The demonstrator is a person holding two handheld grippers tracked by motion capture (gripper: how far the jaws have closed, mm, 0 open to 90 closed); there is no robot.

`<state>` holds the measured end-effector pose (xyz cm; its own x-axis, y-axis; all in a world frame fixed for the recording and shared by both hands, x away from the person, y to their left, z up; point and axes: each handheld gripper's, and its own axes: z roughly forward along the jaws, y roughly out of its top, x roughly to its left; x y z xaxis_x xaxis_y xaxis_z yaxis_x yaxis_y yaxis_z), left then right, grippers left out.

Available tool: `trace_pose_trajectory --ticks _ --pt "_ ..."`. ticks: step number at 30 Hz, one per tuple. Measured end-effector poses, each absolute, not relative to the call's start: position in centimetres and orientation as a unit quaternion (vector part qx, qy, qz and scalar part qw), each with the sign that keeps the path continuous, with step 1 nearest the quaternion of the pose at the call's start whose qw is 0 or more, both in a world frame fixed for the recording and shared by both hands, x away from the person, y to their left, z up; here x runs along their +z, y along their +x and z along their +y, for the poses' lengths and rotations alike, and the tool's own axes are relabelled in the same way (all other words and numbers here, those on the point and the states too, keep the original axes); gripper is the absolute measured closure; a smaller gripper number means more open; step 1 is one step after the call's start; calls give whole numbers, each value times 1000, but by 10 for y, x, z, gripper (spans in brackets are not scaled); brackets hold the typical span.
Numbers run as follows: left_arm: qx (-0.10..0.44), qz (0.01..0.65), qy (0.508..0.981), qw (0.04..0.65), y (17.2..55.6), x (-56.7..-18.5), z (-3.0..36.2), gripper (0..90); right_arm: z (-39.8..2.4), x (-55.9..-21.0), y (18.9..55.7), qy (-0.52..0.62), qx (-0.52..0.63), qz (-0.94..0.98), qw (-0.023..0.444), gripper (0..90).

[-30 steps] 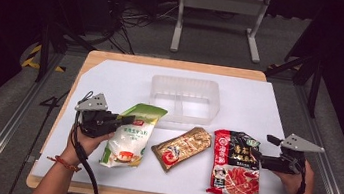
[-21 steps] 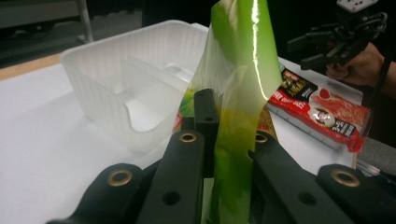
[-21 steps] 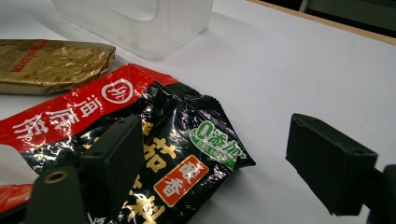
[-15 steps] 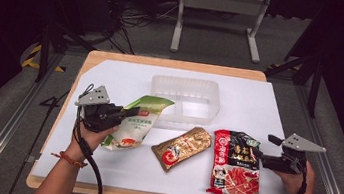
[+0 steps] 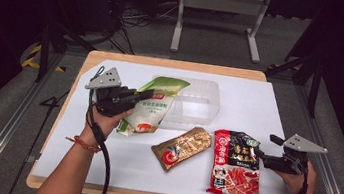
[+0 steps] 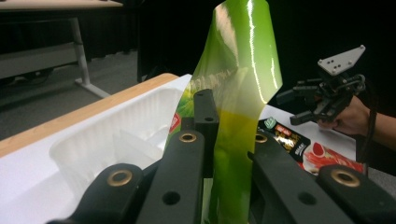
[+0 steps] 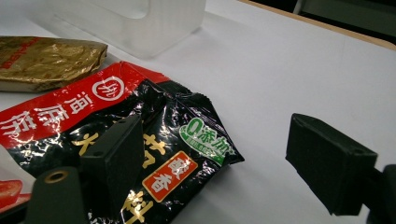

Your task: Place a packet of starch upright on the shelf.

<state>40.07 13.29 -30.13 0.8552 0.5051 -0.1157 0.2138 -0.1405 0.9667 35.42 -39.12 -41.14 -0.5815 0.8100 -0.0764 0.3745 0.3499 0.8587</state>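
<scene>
While the left gripper (image 5: pixel 146 95) pinches the green pouch (image 5: pixel 151 107) (lower edge hidden), the right gripper (image 7: pixel 210 154) gapes empty.

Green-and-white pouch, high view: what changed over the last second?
The left gripper, shut on the green-and-white plastic pouch, has lifted it off the white table cover and carried it toward the clear plastic tray; its lower end now hangs tilted above the cover. Unchanged: the right gripper, open at the red-and-black sauce packet, the gold foil packet and the tray.
</scene>
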Motion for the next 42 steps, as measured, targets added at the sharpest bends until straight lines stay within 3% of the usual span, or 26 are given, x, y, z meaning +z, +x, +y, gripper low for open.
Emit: trace_pose_trajectory --ticks 16,42 --pt "141 268 734 608 437 -287 113 899 -391 -413 354 379 420 784 257 195" --pt "177 337 725 574 507 -306 81 899 -391 -413 353 377 422 785 252 195"
